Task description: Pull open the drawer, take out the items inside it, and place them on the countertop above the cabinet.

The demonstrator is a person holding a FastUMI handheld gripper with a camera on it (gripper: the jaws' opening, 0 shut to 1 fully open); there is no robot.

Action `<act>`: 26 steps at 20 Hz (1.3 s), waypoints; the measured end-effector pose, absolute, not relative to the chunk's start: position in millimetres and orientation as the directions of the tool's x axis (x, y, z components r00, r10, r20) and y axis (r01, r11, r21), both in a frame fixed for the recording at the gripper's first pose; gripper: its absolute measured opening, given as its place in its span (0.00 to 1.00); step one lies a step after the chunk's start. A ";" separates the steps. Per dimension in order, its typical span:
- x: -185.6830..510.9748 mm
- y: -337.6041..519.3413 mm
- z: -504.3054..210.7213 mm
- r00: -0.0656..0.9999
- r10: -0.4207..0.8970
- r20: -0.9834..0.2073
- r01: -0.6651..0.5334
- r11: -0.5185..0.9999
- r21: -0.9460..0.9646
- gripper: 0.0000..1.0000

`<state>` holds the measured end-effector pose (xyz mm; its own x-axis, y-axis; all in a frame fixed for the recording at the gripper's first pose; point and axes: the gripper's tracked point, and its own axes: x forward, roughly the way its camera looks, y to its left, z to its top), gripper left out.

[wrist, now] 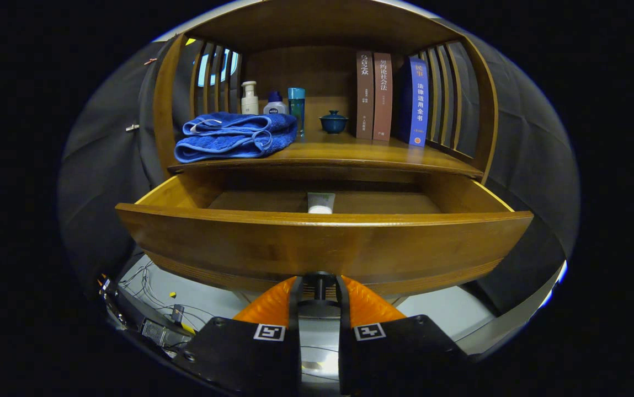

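Cabinet (pixel 325 25): a wooden unit with slatted sides; its countertop (pixel 350 153) runs across the middle and is where I must set the contents.

Drawer (pixel 322 242): already pulled well out below the countertop, its curved front just ahead of my fingers, its floor open to view from above.

Towel (pixel 236 138): folded, blue, on the left of the countertop. Three books (pixel 383 96) stand upright on the right; bottles (pixel 272 105) and a small lidded bowl (pixel 333 122) sit at the back between them. The bare stretch in front of the bowl looks to me the best landing place.

Gripper (pixel 319 292): my fingers are drawn close together on either side of the dark knob (pixel 319 289) under the drawer front. I judge they pinch it, though I cannot tell for certain that both pads press.

Tube (pixel 320 202): pale, with a white cap toward me, lying on the drawer floor near its middle, beyond the front panel. It is the one item I can see inside; corners hidden behind the front may hold more.

Step in hand, as I read it: finish the pull, let go of the knob, rise over the front panel, and come down on the tube with fingers spread across its width, gripping the body rather than the cap so that it does not pivot.
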<state>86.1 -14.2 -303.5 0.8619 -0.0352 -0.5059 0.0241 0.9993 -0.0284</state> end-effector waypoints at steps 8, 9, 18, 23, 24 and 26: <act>27.9 -11.2 -311.2 0.834 -0.026 -0.551 0.029 1.000 -0.003 0.30; 22.2 -10.0 -313.5 0.829 -0.025 -0.559 0.025 1.000 -0.006 0.30; 4.2 -4.6 -316.7 0.818 -0.006 -0.575 0.004 1.000 -0.005 0.30; -19.6 -10.2 -301.1 0.799 -0.043 -0.599 0.045 0.999 -0.012 0.86; -23.0 -7.4 -288.5 0.807 -0.036 -0.590 0.050 0.999 0.008 1.00; -18.9 -0.9 -259.0 0.824 -0.025 -0.565 0.052 0.998 0.032 0.98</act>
